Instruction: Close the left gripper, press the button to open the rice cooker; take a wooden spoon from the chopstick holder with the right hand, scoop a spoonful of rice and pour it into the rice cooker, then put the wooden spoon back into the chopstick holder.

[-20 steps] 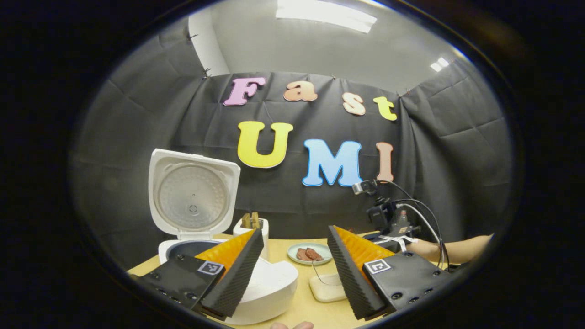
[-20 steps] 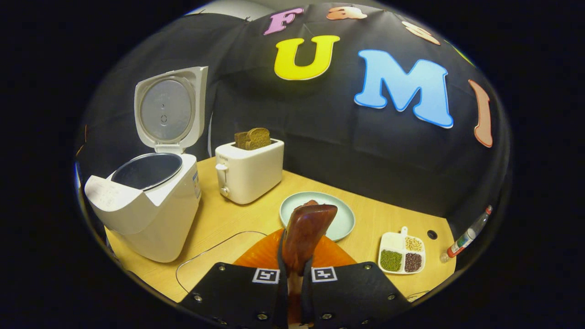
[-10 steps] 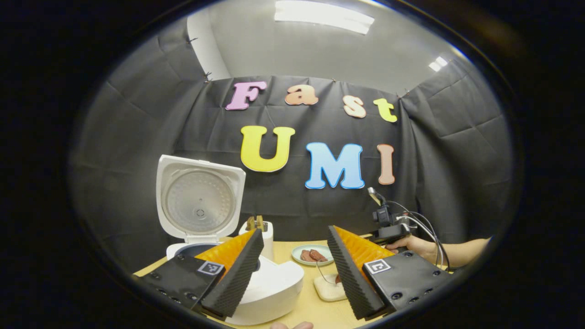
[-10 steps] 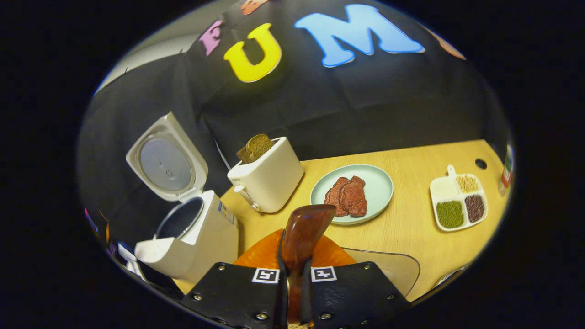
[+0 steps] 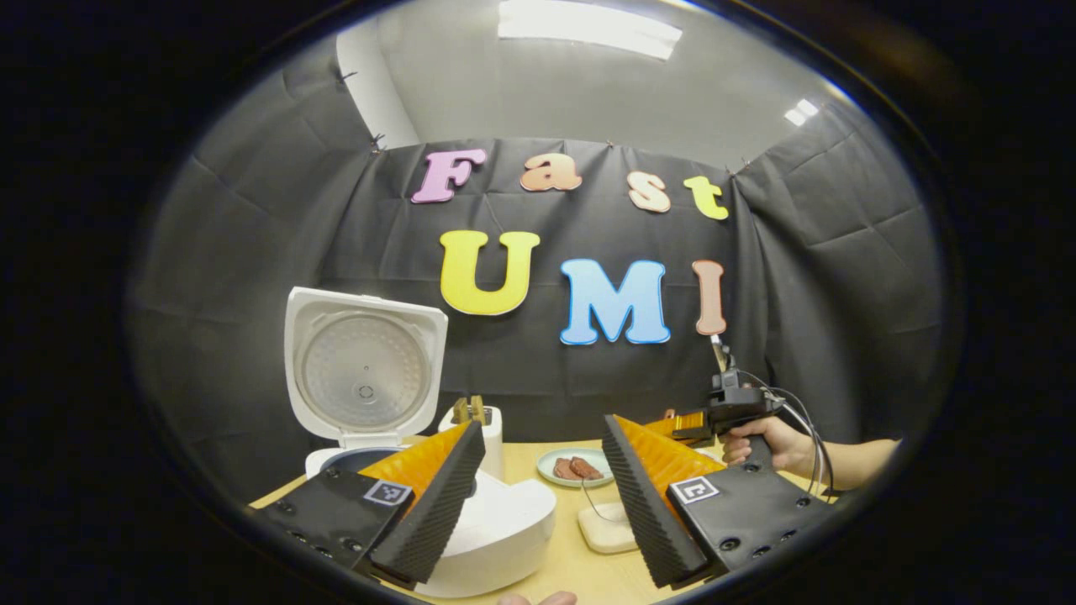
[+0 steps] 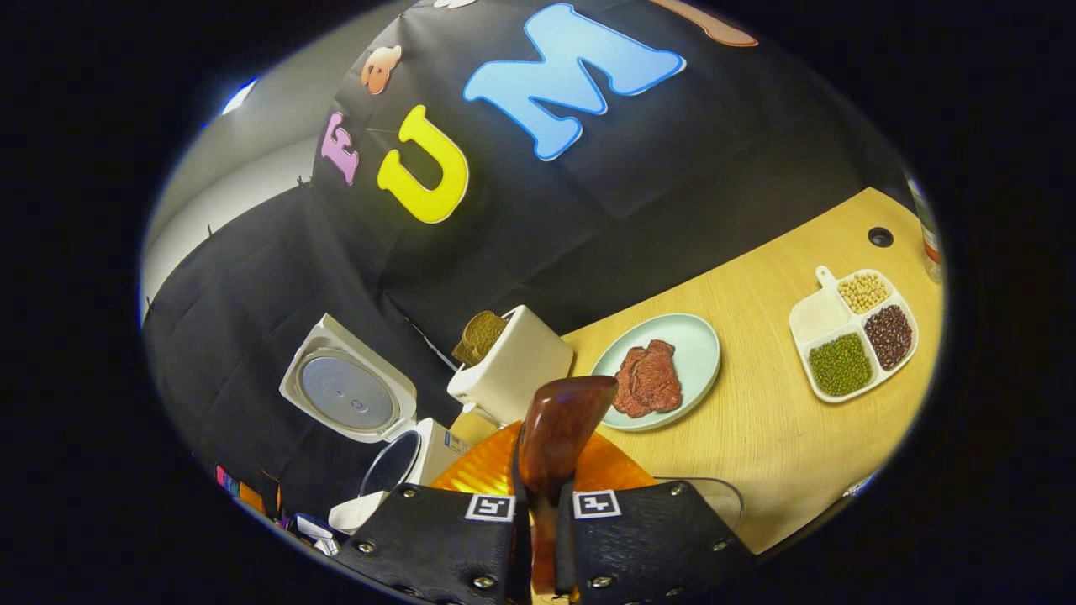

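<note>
Right gripper view: the right tool (image 6: pixel 538 512) is clenched on the handle of a dark wooden spoon (image 6: pixel 556 437), both fingers pressed against it, the glossy brown bowl of the spoon rising ahead of the fingertips with nothing visible in it. The scene is tilted, and beyond the spoon the pale wood counter (image 6: pixel 773 437) carries a light green plate (image 6: pixel 693 349) holding reddish-brown slices, a white toaster (image 6: pixel 517 370) with dark bread standing in its slots, and a white divided tray (image 6: pixel 820 318) holding green, dark red and pale beans in three sections and a white filling in the fourth. The white rice cooker (image 6: pixel 420 454) stands at the lower left beside the toaster, its lid (image 6: pixel 349 393) swung up and open, the dark inner pot exposed. A clear, rounded board edge lies on the counter just beside the tool's right finger. In the left gripper view, the left tool (image 5: pixel 542 496) is released, its ridged black fingers spread wide apart and grasping nothing, hanging above the near edge of the counter (image 5: pixel 521 458). The rice cooker (image 5: pixel 496 529) sits just behind the left finger with its lid (image 5: pixel 366 365) upright. The toaster (image 5: pixel 483 424) and plate (image 5: pixel 573 468) lie farther back between the fingers. At the right, a hand (image 5: pixel 769 441) grips the right tool (image 5: pixel 702 420) held level above the counter.
</note>
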`<state>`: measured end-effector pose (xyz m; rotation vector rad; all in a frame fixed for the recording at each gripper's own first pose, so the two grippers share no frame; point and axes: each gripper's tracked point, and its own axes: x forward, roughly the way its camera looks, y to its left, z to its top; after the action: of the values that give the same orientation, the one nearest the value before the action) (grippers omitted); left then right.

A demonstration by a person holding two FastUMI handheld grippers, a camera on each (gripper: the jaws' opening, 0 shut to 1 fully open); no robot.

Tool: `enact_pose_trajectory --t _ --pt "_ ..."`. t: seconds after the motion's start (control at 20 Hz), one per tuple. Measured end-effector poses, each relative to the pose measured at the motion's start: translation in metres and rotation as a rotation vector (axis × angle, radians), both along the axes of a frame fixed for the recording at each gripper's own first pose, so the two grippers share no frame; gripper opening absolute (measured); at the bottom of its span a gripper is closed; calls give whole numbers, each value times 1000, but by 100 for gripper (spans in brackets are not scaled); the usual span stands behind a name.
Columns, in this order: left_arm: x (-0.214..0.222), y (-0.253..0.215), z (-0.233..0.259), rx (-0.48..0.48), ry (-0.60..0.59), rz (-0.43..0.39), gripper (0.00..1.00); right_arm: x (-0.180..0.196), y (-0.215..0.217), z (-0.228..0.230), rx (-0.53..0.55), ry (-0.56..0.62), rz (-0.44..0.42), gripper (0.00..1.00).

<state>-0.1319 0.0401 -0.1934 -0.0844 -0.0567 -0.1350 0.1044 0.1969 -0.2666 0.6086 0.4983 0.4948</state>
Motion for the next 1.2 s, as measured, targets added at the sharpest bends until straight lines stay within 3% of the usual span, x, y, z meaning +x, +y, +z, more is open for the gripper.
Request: enact_pose_trajectory --t 0.65,0.85,1.2 --pt "-41 -9 -27 5 -30 15 98 -7 34 71 105 -92 -27 11" --pt "-47 -18 -33 43 -16 8 98 -7 62 108 136 -127 -4 11" --pt "-54 -3 -29 120 15 10 98 -13 130 147 90 -200 62 11"
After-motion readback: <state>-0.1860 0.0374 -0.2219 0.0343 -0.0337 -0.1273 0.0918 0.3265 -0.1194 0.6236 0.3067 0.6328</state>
